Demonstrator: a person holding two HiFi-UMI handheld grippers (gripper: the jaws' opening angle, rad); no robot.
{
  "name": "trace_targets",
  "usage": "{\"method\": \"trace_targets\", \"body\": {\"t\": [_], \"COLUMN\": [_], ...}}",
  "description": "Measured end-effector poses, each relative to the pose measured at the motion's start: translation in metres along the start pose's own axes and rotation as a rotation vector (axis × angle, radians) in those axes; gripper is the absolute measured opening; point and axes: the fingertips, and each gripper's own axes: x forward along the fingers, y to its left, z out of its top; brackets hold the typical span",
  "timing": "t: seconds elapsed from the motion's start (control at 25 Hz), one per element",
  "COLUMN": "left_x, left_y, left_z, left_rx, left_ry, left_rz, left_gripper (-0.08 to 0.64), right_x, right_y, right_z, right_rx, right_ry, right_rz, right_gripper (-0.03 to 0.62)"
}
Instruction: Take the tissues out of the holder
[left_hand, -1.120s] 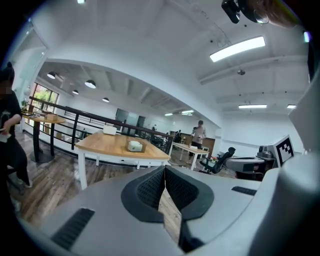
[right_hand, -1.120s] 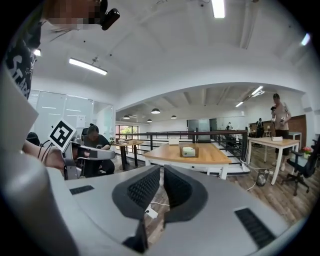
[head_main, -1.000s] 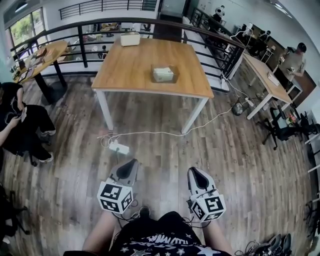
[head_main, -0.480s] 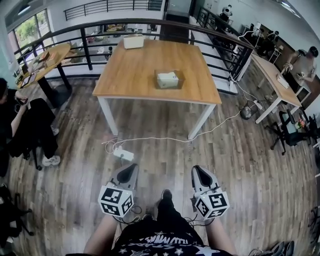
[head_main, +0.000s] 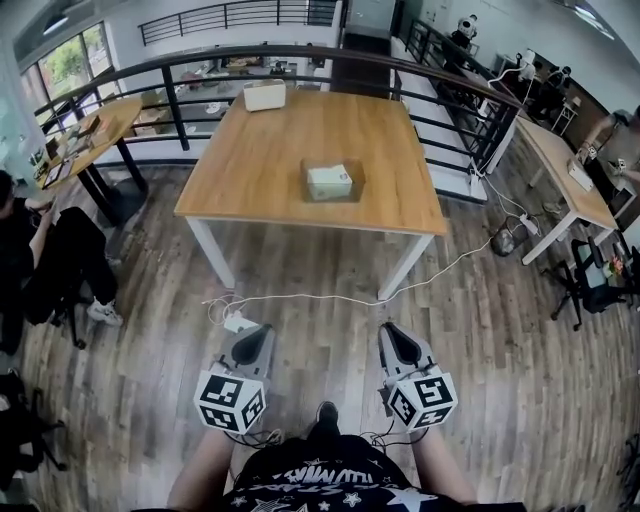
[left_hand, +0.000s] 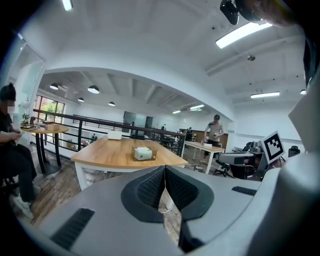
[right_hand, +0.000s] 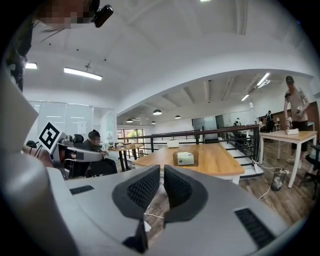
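Observation:
A pale tissue pack sits in a clear holder (head_main: 329, 182) near the middle of a wooden table (head_main: 260, 170), well ahead of me. The holder also shows small in the left gripper view (left_hand: 143, 153) and in the right gripper view (right_hand: 185, 158). Both grippers hang low in front of my body, far short of the table. My left gripper (head_main: 254, 338) is shut with its pads meeting (left_hand: 164, 169) and nothing between them. My right gripper (head_main: 393, 337) is also shut and empty (right_hand: 162, 170).
A white box (head_main: 264, 96) stands at the table's far edge by a dark railing (head_main: 170, 95). A power strip (head_main: 238, 322) and white cable (head_main: 330, 297) lie on the wood floor before the table. A seated person (head_main: 45, 260) is at left; more desks (head_main: 565, 165) at right.
The table and holder have drawn a little nearer and shifted in the head view as I step forward. Both grippers stay low and shut.

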Motion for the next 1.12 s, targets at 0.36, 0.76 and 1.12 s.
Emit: {"method": "trace_targets", "body": {"t": [0.36,0.76,1.12], "left_x": [0.076,0.105,0.162], "left_y": [-0.021,-0.013,0.026], "left_z": [0.027,0.031,0.039], "left_rx": [0.039,0.009,-0.012], "left_ry": [-0.012,-0.036,-0.028], "left_rz": [0.051,0.055,0.012], "left_gripper": [0.014,0.014,0.014], "right_x": [0.032,0.059,0.111], "right_y": [-0.077,-0.112,-0.129], "right_z": [0.012,-0.002,-0.001], "right_rx": [0.018,0.06,0.061], "right_ry": [0.004,0.042,0.066], "right_rz": [0.041,0.048,0.007], "right_gripper": [0.032,0.032,0.032]}}
